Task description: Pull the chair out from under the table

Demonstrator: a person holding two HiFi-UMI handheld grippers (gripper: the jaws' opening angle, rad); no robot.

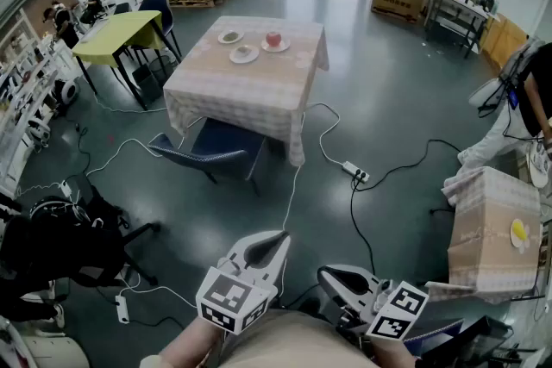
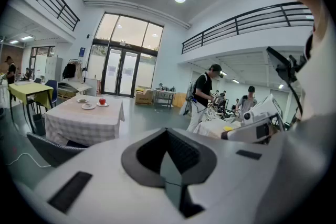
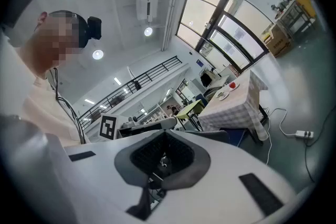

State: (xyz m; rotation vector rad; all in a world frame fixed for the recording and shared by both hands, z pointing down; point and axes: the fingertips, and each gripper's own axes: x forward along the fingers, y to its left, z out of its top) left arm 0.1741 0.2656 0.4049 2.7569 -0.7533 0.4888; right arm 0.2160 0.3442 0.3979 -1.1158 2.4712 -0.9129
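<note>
A dark blue chair (image 1: 211, 152) stands tucked partly under the near left side of a square table (image 1: 259, 86) with a pale checked cloth. In the left gripper view the chair's back (image 2: 50, 148) shows low at the left, below the table (image 2: 84, 119). The right gripper view has the table (image 3: 239, 99) and the chair (image 3: 231, 136) at mid right. My left gripper (image 1: 276, 243) (image 2: 168, 131) is shut and empty, held close to my body, well short of the chair. Beside it my right gripper (image 1: 329, 275) (image 3: 165, 134) is shut on nothing.
Plates and a red apple (image 1: 273, 39) sit on the table. White cables and a power strip (image 1: 355, 174) lie on the floor between me and the table. A small clothed table (image 1: 492, 228) stands right, a black office chair (image 1: 69, 250) left, a yellow table (image 1: 121, 34) far left.
</note>
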